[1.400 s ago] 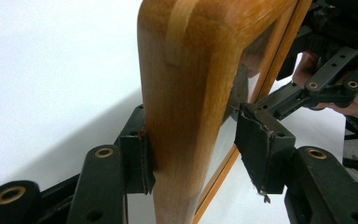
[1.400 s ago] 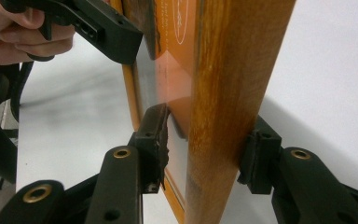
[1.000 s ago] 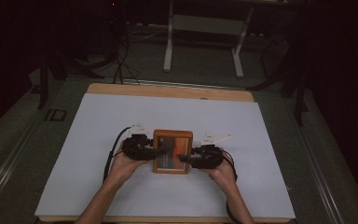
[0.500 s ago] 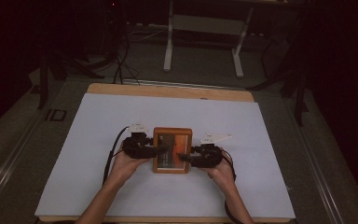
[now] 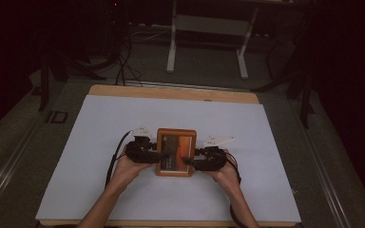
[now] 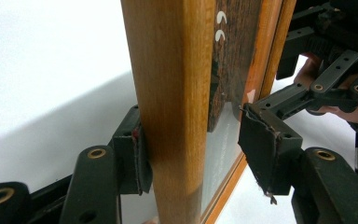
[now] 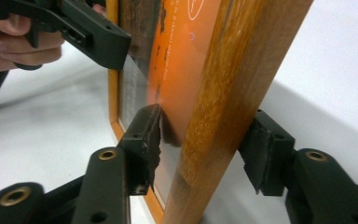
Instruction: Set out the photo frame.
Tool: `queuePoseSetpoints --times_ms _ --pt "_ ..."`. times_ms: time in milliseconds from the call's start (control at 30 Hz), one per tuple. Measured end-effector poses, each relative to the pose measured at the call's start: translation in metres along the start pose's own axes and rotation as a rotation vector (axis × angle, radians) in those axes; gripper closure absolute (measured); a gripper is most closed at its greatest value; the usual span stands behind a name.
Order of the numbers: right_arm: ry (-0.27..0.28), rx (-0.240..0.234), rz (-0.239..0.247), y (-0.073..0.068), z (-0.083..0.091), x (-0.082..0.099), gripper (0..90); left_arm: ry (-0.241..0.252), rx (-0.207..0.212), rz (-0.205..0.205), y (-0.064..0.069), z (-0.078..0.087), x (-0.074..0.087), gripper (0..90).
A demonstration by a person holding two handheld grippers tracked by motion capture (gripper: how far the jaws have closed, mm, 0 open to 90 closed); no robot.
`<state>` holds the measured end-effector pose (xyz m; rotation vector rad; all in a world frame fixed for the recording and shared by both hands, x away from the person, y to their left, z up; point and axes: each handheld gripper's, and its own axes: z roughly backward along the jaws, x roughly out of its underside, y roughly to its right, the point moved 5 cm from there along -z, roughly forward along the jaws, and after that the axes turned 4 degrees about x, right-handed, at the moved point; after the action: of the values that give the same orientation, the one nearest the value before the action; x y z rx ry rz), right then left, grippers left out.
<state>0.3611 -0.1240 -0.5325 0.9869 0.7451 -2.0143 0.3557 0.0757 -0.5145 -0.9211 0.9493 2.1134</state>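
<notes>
1. Now the left tool [image 5: 158,155] straddles the left side of the picture frame [image 5: 176,152], which sits in the middle of the white-covered table [image 5: 100,133]. Its jaws have just been opening: one pad [image 6: 137,158] rests on the wood, the other [image 6: 265,149] stands off the glass [image 6: 221,154]. That makes a loose, half-wide straddle, not a grip.
2. The frame is a rectangle of smooth, rounded, orange-brown wood around a flat, shiny pane. Behind the pane is a dark and orange print.
3. The right tool [image 5: 192,162] straddles the right side, and its jaws have just been opening too. The ragged pad [image 7: 144,140] sits at the glass and the far pad [image 7: 263,149] is just off the wood.
4. Risk: with both holds slack, the frame may tip or slide on the smooth cover. I cannot tell whether it stands by itself.
5. Risk: pulling a tool away at an angle could drag a frayed pad across the glass, or hook the rounded edge and topple the frame.
</notes>
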Motion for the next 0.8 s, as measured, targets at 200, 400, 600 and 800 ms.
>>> queuePoseSetpoints --times_ms 200,400,600,800 --pt "0.011 0.029 0.004 0.003 0.006 -0.003 45.9 0.0 -0.002 0.011 0.0 0.004 0.002 47.4" --pt "0.019 0.034 -0.005 0.006 0.011 -0.003 45.7 0.001 0.001 0.028 -0.003 0.008 0.002 45.4" --pt "0.026 0.042 0.016 0.005 0.02 -0.007 45.0 0.035 -0.008 0.04 -0.007 0.02 0.0 42.4" --pt "0.041 0.067 0.019 0.01 0.035 -0.009 44.6 0.059 -0.04 0.03 -0.01 0.036 -0.002 41.8"
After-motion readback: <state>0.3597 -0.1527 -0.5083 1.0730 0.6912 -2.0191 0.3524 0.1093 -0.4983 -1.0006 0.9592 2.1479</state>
